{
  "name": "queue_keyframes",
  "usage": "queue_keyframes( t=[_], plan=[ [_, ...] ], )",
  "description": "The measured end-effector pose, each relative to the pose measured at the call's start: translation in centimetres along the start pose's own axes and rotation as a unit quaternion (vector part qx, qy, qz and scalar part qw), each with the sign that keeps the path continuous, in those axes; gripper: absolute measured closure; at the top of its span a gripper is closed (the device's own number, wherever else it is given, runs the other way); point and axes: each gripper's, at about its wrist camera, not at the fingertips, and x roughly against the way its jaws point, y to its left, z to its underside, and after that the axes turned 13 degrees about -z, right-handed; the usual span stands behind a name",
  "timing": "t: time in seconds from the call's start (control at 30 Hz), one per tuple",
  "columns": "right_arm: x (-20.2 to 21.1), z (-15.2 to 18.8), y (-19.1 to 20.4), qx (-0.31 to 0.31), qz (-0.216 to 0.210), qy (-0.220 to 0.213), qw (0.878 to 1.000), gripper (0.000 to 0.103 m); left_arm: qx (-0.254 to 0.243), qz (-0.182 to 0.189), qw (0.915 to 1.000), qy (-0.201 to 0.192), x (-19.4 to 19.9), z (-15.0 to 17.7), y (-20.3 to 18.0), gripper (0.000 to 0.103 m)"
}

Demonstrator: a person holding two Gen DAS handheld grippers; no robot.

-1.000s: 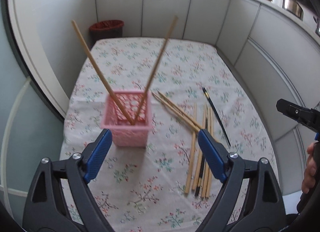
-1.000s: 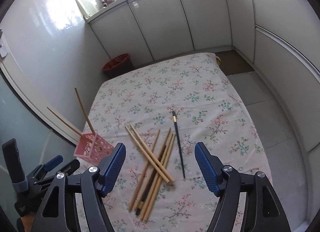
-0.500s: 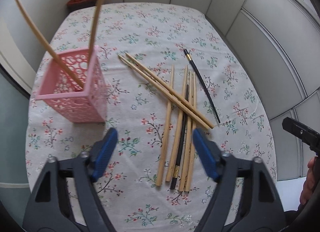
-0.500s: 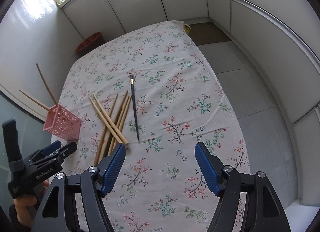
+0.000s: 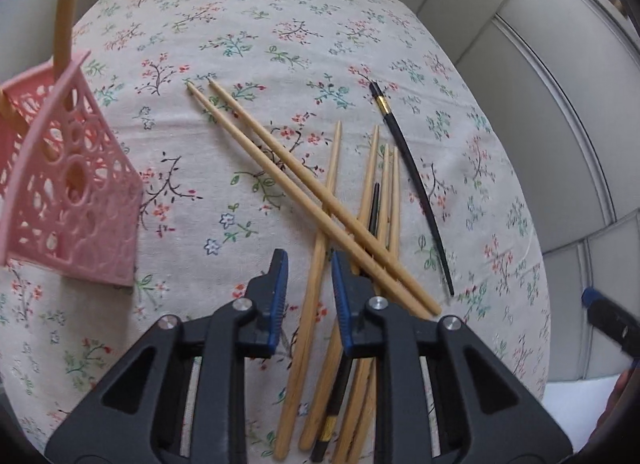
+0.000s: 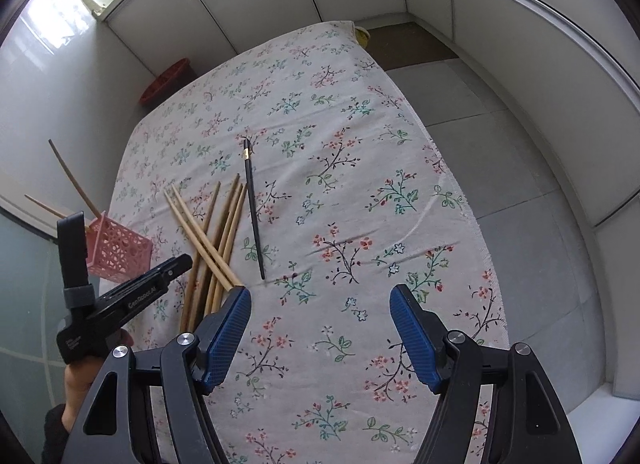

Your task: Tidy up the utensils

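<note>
Several wooden chopsticks (image 5: 280,168) lie in a loose pile on the floral tablecloth (image 5: 280,24), with a black chopstick (image 5: 412,172) to their right and another black one among them. A pink lattice basket (image 5: 76,200) at the left holds two wooden chopsticks (image 5: 66,12). My left gripper (image 5: 308,268) is low over the pile, its jaws narrowed around one wooden chopstick (image 5: 316,260) with small gaps on both sides. My right gripper (image 6: 320,328) is open and empty above the cloth, right of the pile (image 6: 216,232) and the basket (image 6: 116,252).
A red waste bin (image 6: 168,80) stands on the floor beyond the table's far left corner. White cabinets ring the table. The table's right edge (image 6: 472,216) drops to grey floor tiles. The left gripper's body (image 6: 120,296) shows in the right wrist view.
My left gripper has moved down and right from the basket onto the chopstick pile and its jaws have narrowed from wide open. My right gripper has come lower over the cloth, still open.
</note>
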Motion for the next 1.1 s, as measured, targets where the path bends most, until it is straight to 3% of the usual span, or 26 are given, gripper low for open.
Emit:
queue_keyframes(
  t=[0.23,0.53,0.6,0.83,0.97,1.1],
  plan=[
    [-0.7,-0.5,-0.2,0.0,-0.008,0.005,1.0,0.03,0.037,-0.044,0.996,-0.069,0.7,-1.6,-0.5,0.079],
    [-0.9,-0.9,-0.3,-0.009,-0.017,0.006,1.0,0.03,0.101,-0.049,0.9916,-0.064,-2.1,-3.9,0.1,0.079],
    [-0.9,-0.9,-0.4,-0.012,-0.018,0.006,1.0,0.03,0.09,-0.063,0.9914,-0.071,-2.3,-4.0,-0.3,0.081],
    [-0.2,-0.5,-1.9,-0.046,-0.015,-0.001,0.999,0.03,0.034,-0.012,0.9978,-0.055,-2.3,-3.5,-1.9,0.083],
    [0.1,-0.3,-3.2,-0.072,-0.009,-0.003,0.997,0.03,-0.039,0.03,0.9987,-0.005,-2.3,-2.1,-4.0,0.086],
    [0.2,0.0,-4.1,-0.097,-0.009,-0.005,0.995,0.03,-0.111,0.045,0.9928,0.007,-1.3,-0.7,-5.2,0.086]
  ],
)
